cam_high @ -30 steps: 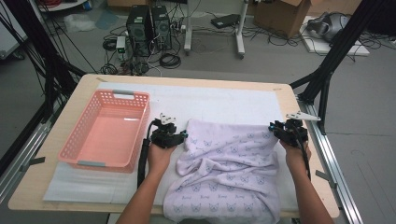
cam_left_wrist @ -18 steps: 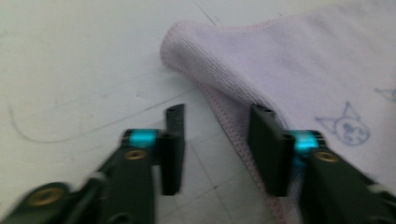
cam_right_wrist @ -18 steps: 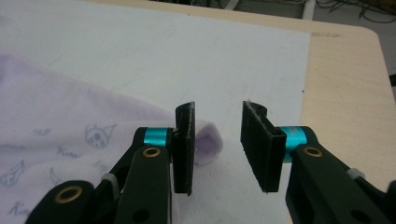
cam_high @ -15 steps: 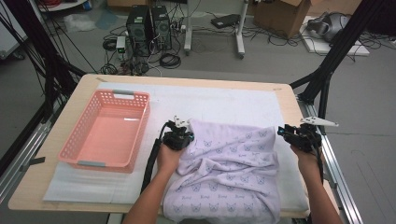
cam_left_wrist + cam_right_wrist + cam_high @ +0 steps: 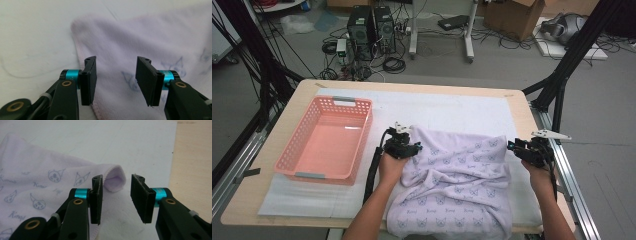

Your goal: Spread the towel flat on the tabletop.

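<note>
Wood table [image 5: 272, 200] under a white mat [image 5: 452, 107], pink basket [image 5: 324, 140] at centre left of the high view, computers [image 5: 372, 25] and cables on the grey floor behind. Lilac towel [image 5: 457, 185] lies rumpled at lower centre. Left gripper [image 5: 407, 148] sits at its upper left corner and right gripper [image 5: 526, 150] at its upper right corner, forearms entering from the bottom; both jaws have just been opening, clamping nothing, cloth between the left pair.
</note>
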Action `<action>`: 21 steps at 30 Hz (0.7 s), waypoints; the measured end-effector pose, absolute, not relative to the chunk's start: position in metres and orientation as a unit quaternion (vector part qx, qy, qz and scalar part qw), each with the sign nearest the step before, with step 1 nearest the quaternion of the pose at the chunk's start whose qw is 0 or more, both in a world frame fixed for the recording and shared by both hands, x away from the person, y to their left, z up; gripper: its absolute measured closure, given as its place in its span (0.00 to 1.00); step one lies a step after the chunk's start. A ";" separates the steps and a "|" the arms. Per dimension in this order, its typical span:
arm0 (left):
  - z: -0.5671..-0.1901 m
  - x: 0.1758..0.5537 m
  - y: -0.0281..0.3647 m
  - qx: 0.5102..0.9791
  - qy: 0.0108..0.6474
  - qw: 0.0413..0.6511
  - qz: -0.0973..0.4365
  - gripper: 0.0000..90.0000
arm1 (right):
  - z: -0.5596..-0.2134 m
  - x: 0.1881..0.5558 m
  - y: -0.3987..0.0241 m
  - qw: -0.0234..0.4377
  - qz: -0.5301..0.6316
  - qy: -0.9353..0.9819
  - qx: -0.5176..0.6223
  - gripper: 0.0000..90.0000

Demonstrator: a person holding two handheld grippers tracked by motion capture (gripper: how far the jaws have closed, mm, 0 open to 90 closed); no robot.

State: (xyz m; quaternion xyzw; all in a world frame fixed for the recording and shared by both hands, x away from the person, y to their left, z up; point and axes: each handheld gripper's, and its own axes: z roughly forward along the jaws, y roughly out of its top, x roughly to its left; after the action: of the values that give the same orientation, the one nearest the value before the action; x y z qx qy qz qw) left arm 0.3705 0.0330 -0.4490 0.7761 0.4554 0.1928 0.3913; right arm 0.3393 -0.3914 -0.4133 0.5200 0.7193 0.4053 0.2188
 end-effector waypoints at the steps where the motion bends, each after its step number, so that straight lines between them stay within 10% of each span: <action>1: -0.449 0.369 0.031 0.783 0.443 0.383 0.207 0.66 | -0.413 0.339 -0.392 0.217 0.408 0.720 0.518 0.64; 3: -0.448 0.369 0.031 0.788 0.437 0.381 0.207 0.97 | -0.413 0.338 -0.392 0.211 0.414 0.717 0.519 0.62; 10: -0.444 0.382 0.067 0.730 0.497 0.407 0.234 0.97 | -0.416 0.335 -0.384 0.191 0.420 0.730 0.505 0.61; 14: -0.442 0.378 0.070 0.720 0.501 0.430 0.214 0.58 | -0.424 0.339 -0.372 0.159 0.416 0.752 0.485 0.57; 21: -0.439 0.363 0.070 0.727 0.465 0.475 0.170 0.44 | -0.443 0.345 -0.346 0.181 0.345 0.795 0.465 0.68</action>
State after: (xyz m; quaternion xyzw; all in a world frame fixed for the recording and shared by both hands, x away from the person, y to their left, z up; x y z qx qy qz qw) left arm 0.3629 0.0698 -0.4389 0.7270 0.4654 0.1699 0.4753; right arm 0.3451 -0.3460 -0.4428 0.4645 0.7954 0.3446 0.1812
